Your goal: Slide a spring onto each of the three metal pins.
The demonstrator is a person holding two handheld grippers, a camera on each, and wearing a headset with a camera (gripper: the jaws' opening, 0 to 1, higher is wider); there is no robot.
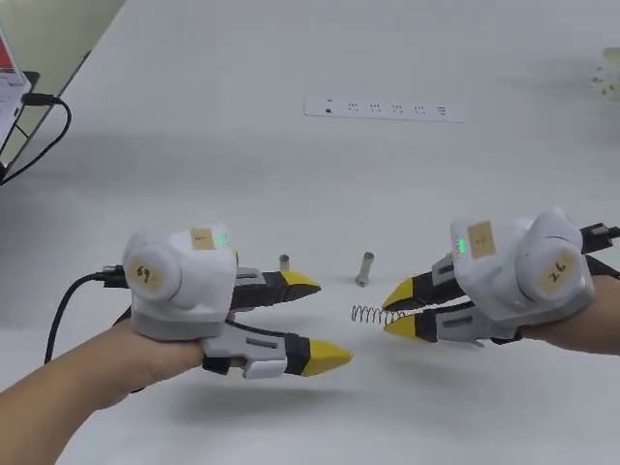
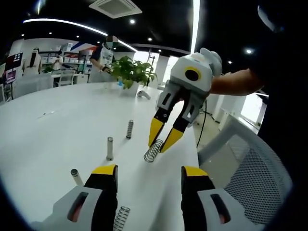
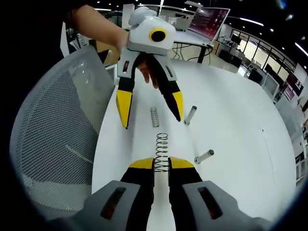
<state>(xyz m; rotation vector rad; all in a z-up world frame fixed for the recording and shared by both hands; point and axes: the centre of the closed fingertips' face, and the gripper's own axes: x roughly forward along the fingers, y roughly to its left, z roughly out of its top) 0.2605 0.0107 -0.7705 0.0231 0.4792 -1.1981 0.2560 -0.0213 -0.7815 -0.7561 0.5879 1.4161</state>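
Note:
My right gripper [image 1: 390, 312] is shut on one end of a steel spring [image 1: 371, 315], which sticks out level towards the left; in its own view the spring [image 3: 162, 150] rises from between the shut jaws [image 3: 162, 164]. My left gripper [image 1: 315, 320] faces it, open and holding nothing. A second spring [image 2: 121, 216] lies on the table between its jaws [image 2: 148, 172]. Two short metal pins [image 1: 285, 262] [image 1: 364, 268] stand on the white table just beyond the two grippers. Farther off, a third spring [image 2: 129, 129] stands upright; I cannot tell whether a pin is inside it.
A white power strip [image 1: 385, 108] lies at the far middle of the table [image 1: 194, 145]. A black cable [image 1: 44, 136] runs along the left edge. A mesh chair [image 3: 57, 125] stands at the near side. People and a potted plant [image 2: 132, 71] are far behind.

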